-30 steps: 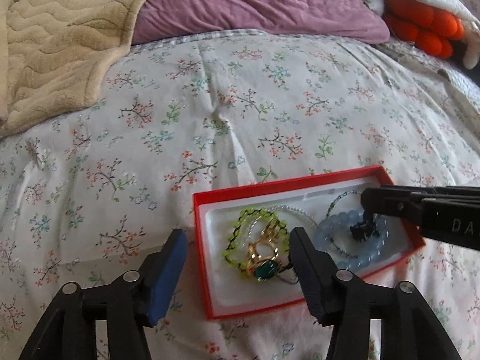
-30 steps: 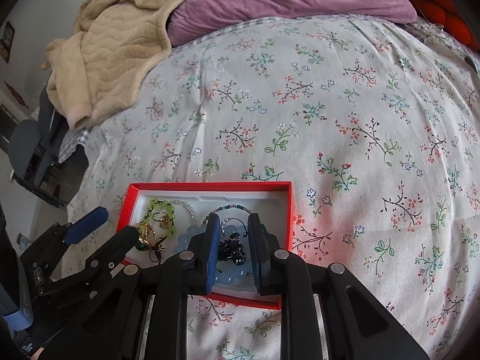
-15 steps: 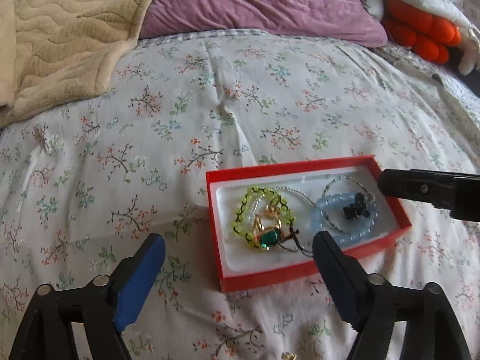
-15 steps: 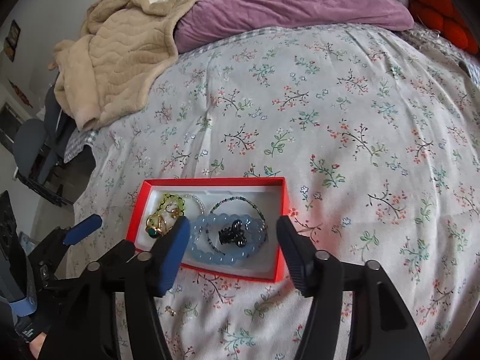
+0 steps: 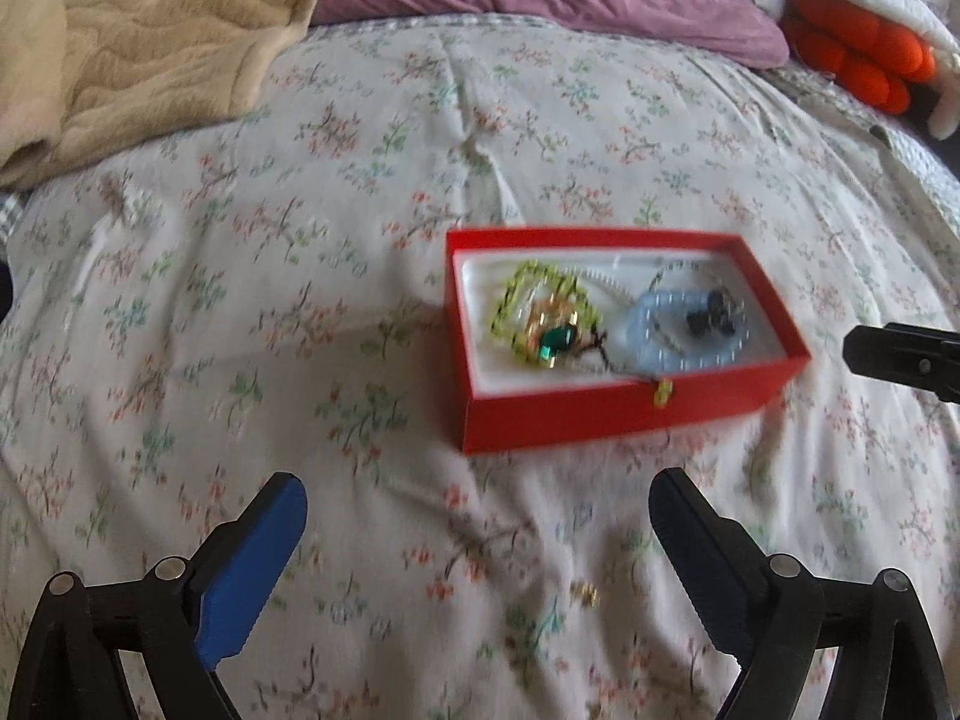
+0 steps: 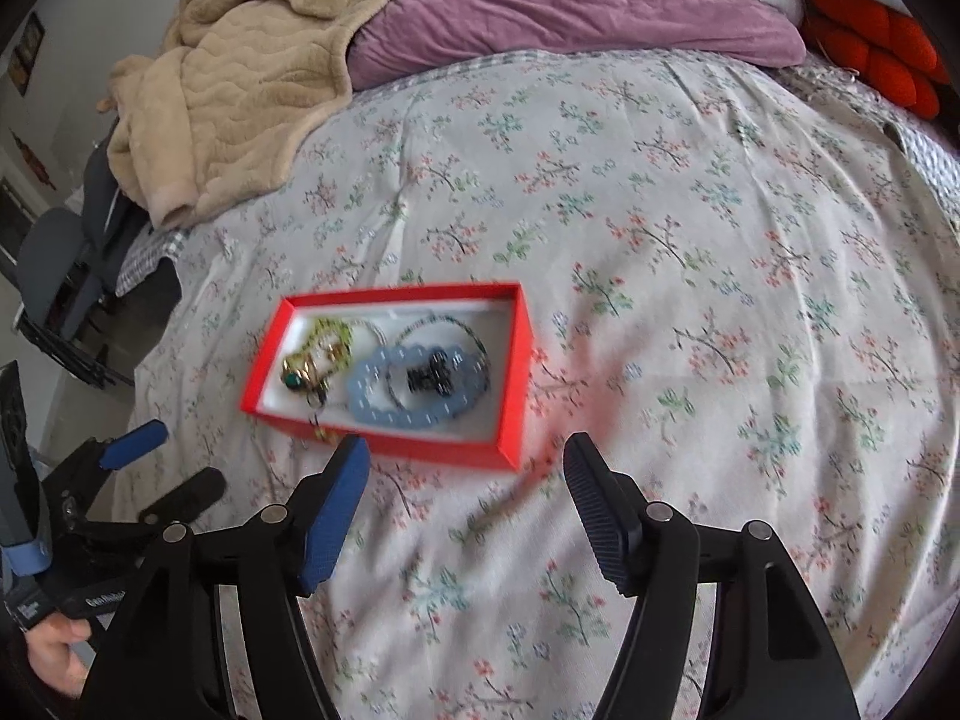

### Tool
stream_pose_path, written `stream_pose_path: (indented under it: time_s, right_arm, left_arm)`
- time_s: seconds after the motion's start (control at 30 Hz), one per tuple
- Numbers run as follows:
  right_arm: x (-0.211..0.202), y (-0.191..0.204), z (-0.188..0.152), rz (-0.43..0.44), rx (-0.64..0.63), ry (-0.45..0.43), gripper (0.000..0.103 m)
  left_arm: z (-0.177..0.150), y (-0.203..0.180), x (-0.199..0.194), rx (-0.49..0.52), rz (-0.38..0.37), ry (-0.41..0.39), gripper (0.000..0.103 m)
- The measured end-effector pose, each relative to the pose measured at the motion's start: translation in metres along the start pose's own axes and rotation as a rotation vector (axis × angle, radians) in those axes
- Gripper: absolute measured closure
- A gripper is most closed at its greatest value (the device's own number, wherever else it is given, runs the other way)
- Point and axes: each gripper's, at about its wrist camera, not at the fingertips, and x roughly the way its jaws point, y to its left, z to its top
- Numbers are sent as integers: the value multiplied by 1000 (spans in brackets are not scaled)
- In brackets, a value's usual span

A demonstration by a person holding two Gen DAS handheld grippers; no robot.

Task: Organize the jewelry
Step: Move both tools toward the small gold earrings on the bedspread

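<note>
A red box [image 5: 606,414] with a white lining lies on the floral bedspread; it also shows in the right wrist view [image 6: 510,384]. Inside lie a yellow-green beaded bracelet [image 5: 528,294], a gold piece with a green stone [image 5: 555,342], a pale blue bead bracelet [image 5: 678,354] and a small black item [image 5: 711,318]. A small yellow-green bit hangs over the box's front wall [image 5: 663,391]. A small gold piece [image 5: 585,594] lies loose on the bedspread in front. My left gripper [image 5: 480,546] is open and empty, short of the box. My right gripper [image 6: 462,498] is open and empty, just in front of the box.
A beige blanket [image 6: 240,90] lies at the back left and a purple pillow [image 6: 570,0] at the back. An orange soft toy [image 5: 858,54] sits at the back right. The bed's left edge [image 6: 156,276] drops off towards a chair.
My right gripper opened, let go of the small black item in the box, and drew back. My left gripper also pulled back from the box and opened wider.
</note>
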Motion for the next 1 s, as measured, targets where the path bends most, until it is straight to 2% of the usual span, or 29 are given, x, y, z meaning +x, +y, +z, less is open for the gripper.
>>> stream_pose_path:
  time_s: [0.47, 0.7, 0.8, 1.0]
  right_arm:
    - [4, -4, -62, -96, -43, 109, 32]
    - [17, -5, -89, -149, -79, 150, 32]
    - [21, -4, -97, -175, -105, 155, 32]
    - [25, 1, -106, -201, -169, 151, 32]
  left_arm:
    - [-58, 14, -4, 8, 14, 82, 7]
    - [-87, 15, 8, 65, 33, 135, 7]
    - [-96, 12, 10, 90, 19, 150, 7]
    - [-108, -5, 7, 153, -50, 122, 7]
